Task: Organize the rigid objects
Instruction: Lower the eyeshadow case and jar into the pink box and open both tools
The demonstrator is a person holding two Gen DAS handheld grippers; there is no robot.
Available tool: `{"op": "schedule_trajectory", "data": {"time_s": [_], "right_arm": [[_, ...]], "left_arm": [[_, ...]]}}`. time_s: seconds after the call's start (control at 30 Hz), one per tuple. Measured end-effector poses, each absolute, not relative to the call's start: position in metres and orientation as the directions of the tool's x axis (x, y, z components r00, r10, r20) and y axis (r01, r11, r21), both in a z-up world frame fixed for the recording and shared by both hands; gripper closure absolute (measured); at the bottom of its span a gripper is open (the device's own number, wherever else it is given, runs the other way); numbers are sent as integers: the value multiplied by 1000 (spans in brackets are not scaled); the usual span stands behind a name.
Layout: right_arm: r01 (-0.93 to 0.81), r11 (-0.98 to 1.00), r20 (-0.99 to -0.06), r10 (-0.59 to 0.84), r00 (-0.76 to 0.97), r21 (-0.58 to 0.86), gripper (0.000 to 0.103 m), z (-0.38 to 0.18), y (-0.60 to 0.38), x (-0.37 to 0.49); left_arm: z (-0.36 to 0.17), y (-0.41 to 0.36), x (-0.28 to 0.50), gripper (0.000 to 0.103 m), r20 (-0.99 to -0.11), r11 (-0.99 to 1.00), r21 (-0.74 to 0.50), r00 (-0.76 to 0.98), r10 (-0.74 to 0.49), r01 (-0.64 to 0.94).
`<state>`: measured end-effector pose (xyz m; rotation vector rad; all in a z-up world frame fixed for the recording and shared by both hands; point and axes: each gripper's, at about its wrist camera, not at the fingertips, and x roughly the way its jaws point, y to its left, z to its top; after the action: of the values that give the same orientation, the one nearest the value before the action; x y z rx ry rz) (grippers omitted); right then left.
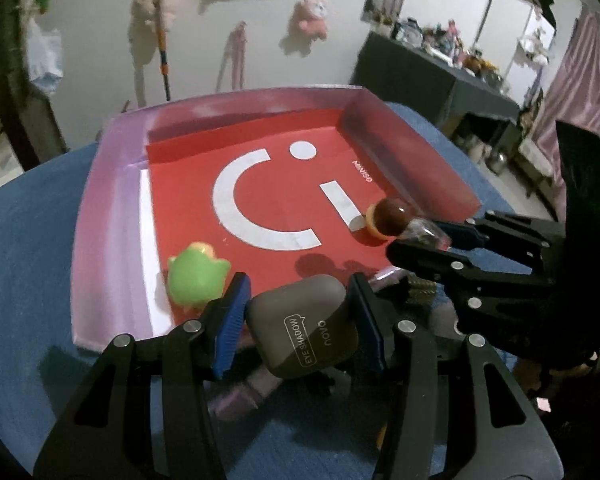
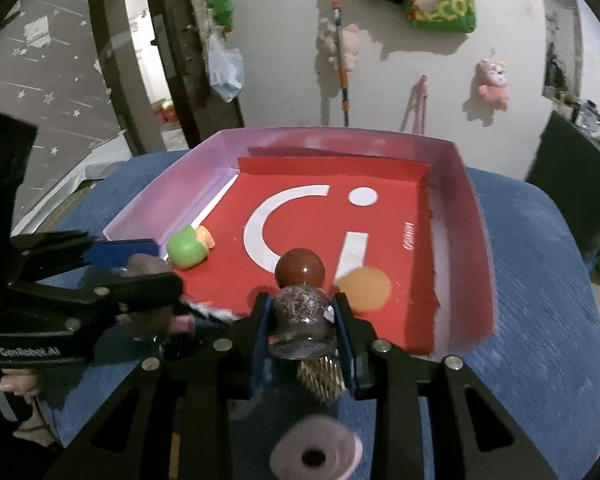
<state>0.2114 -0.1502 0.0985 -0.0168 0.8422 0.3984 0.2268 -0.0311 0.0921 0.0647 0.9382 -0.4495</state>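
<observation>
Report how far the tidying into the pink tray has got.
Done: a green toy and an orange disc already lie in the pink tray. In hand: the left tongs grip an eye shadow case and the right tongs a round-capped bottle, both at the tray's near edge. Left: a pink ring and a spiky gold piece lie outside on the blue surface.

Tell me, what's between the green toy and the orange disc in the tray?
Only bare red tray floor with its white smiley lies between the green toy and orange disc, in the right wrist view.
</observation>
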Motion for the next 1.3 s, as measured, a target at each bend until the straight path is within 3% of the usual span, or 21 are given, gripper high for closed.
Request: {"op": "schedule_trajectory", "data": {"time_s": [0.83, 1.3], "right_arm": [[-513, 858, -809, 302, 504, 1, 70, 71, -131, 256], [-542, 840, -836, 311, 452, 20, 70, 63, -128, 263]], "left_arm": [[52, -54, 302, 56, -881, 859, -119, 346, -323, 498], [47, -49, 307, 55, -879, 846, -143, 327, -347, 514]]}}
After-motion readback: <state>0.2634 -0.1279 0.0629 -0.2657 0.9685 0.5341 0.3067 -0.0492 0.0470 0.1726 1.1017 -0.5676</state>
